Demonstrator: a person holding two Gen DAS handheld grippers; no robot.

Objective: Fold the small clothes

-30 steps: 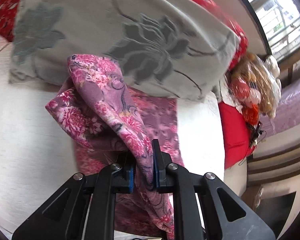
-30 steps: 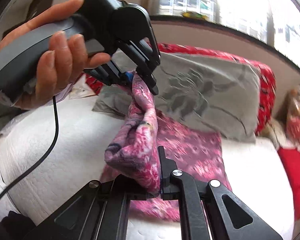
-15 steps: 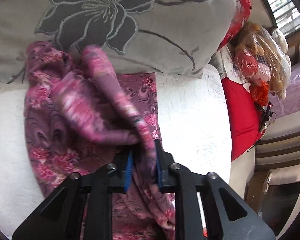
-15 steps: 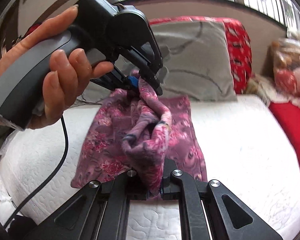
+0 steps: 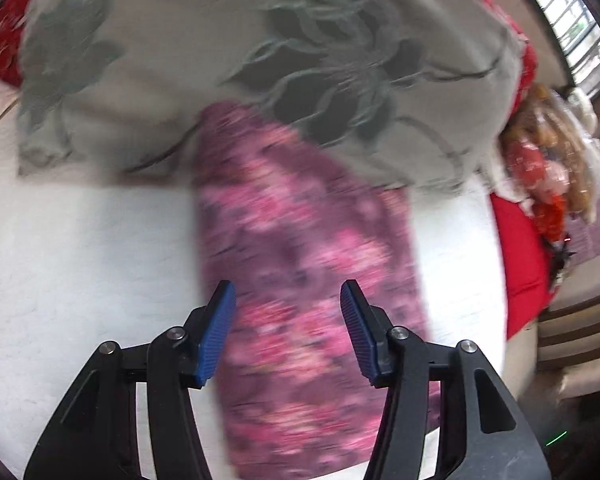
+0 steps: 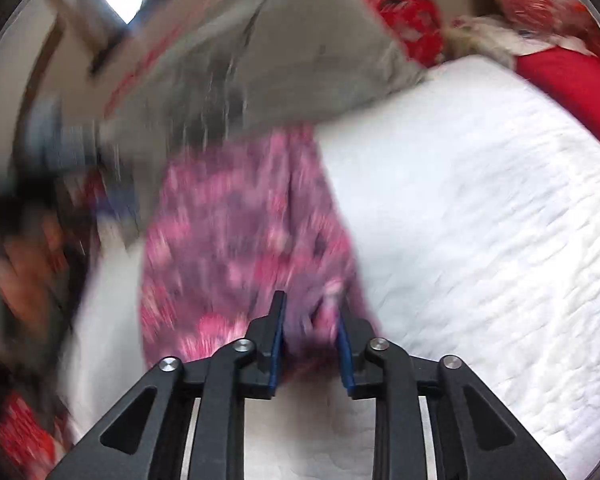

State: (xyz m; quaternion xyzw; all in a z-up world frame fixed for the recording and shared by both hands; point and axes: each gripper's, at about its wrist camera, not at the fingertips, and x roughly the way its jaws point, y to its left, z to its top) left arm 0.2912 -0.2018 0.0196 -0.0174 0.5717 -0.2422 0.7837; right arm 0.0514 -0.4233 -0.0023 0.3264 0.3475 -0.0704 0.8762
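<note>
Both frames are smeared, so detail is limited. The pink floral garment point(image 5: 300, 280) lies as a long strip on the white quilted mattress point(image 5: 80, 260), its far end tucked against or just under the lower edge of the grey flowered pillow point(image 5: 260, 60); which of the 2 I cannot tell. The left gripper point(image 5: 288, 332) hangs over the near part of the strip with its blue pads point(image 5: 216, 332) standing well apart and still parting; the cloth shows between them but neither pad presses on it, so I read this as a let-go after laying a fold down. The right gripper point(image 6: 310, 340) sits at the strip's near edge in its own view, jaws narrower but also opening. A small ridge of fabric point(image 6: 324, 312) stands between its pads, and it looks loose rather than pinched, though blur makes that uncertain. My guess on placement: the garment was laid lengthwise so 1 long fold sits flat, and both tools release together so the layers do not drag. The mattress is stitched in a wavy pattern and looks soft enough to hold cloth where it lands. Behind the pillow runs a red patterned cushion point(image 5: 526, 64); to the right are a plain red cushion point(image 5: 520, 264), bagged soft toys point(image 5: 552, 160) and a barred window point(image 5: 572, 28).
</note>
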